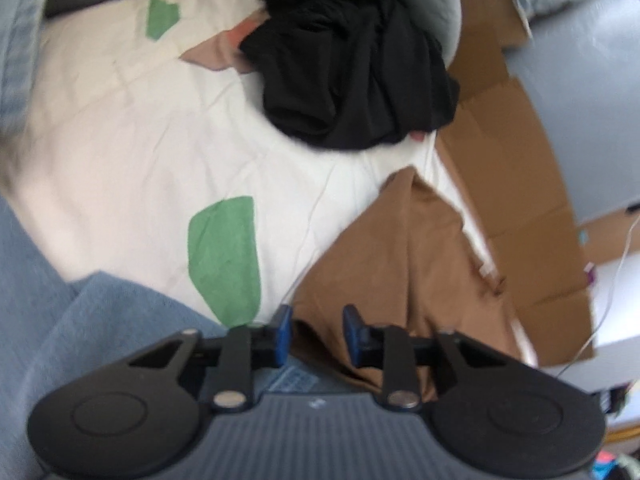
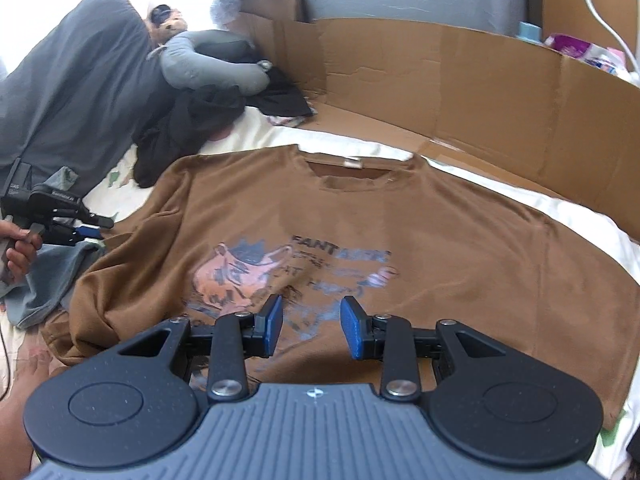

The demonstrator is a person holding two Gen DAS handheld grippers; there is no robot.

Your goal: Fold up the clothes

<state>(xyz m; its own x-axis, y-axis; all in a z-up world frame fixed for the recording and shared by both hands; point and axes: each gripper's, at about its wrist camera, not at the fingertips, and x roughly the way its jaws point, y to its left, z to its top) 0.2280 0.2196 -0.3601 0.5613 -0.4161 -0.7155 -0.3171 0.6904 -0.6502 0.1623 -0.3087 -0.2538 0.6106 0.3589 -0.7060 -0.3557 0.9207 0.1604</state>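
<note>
On the bed, left wrist view first: left gripper [image 1: 316, 334] jaws partly spread, blue pads apart, nothing pinched between them. Brown T-shirt [image 1: 404, 272] edge lies just ahead of and under the fingertips, a sleeve or side hem by the look, blurred. Light blue denim garment [image 1: 60, 320] sits to the left and below the gripper. Black clothes heap [image 1: 352, 80] is well apart, further up the white bed sheet [image 1: 140, 140] with green patches. Cardboard [image 1: 520, 208] runs along the right side.

Right wrist view: right gripper [image 2: 310, 330] jaws spread, hovering over the printed chest of the T-shirt, nothing held. Shirt lies spread front-up, collar [image 2: 348, 168] away from the gripper, lower left portion rumpled. Left gripper shows at far left, held in a hand [image 2: 18, 248], beside the shirt's left sleeve. Grey pillow [image 2: 80, 92] and black heap sit beyond.

Handling guess: shirt is light, soft, limp; it will sag and crease, not slip. Best hold is probably a pinch at a sleeve seam or hem corner, one per gripper.
</note>
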